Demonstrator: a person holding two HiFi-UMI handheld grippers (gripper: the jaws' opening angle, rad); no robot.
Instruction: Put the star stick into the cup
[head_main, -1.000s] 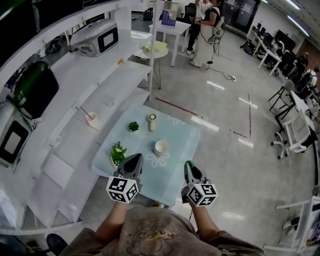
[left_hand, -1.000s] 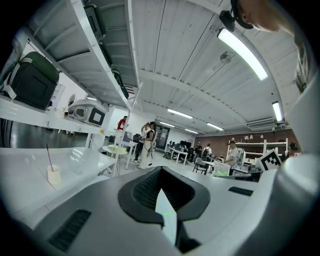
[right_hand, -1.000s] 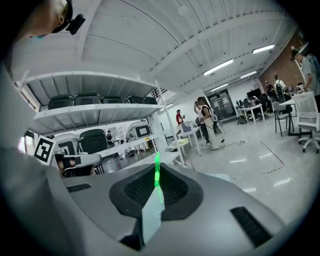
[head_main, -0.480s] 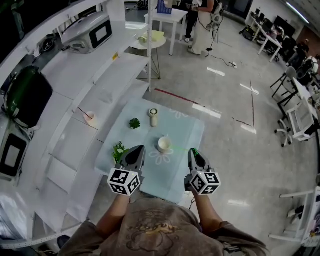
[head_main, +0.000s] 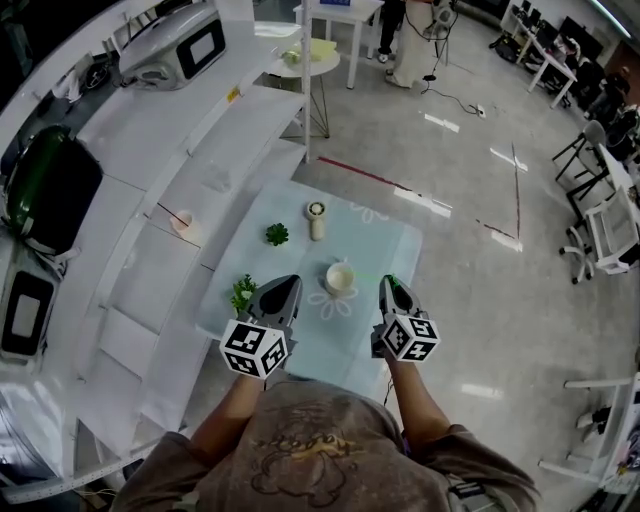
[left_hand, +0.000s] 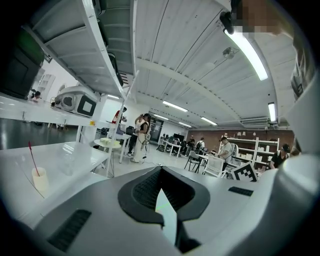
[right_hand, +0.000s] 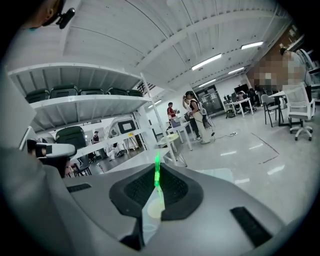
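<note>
**A:** Where's the star stick (right_hand: 157, 172)?

**B:** It's clamped in the right gripper (head_main: 389, 283). The tongs are pressed together on the thin green shaft, which sticks out past the tips. It sits just right of the cup (head_main: 340, 277), not in it.

**A:** Why hold it like that?

**B:** I'd judge that gripping one end leaves a free length to steer into the cup's mouth. The cup stands upright on the pale blue table (head_main: 385, 245), so it can take the stick from above.

**A:** And the left gripper (head_main: 290, 284)?

**B:** Its tongs are together with nothing between them. It's just left of the cup, near the leafy plant (head_main: 243, 292), probably on hand to steady the cup.

**A:** Anything unclear?

**B:** The star itself, since no view shows it plainly. In the head view the stick is only a green speck. Its gripped end is hidden inside the jaws. The grippers and the person's arms cover the table edge nearest the person.
</note>
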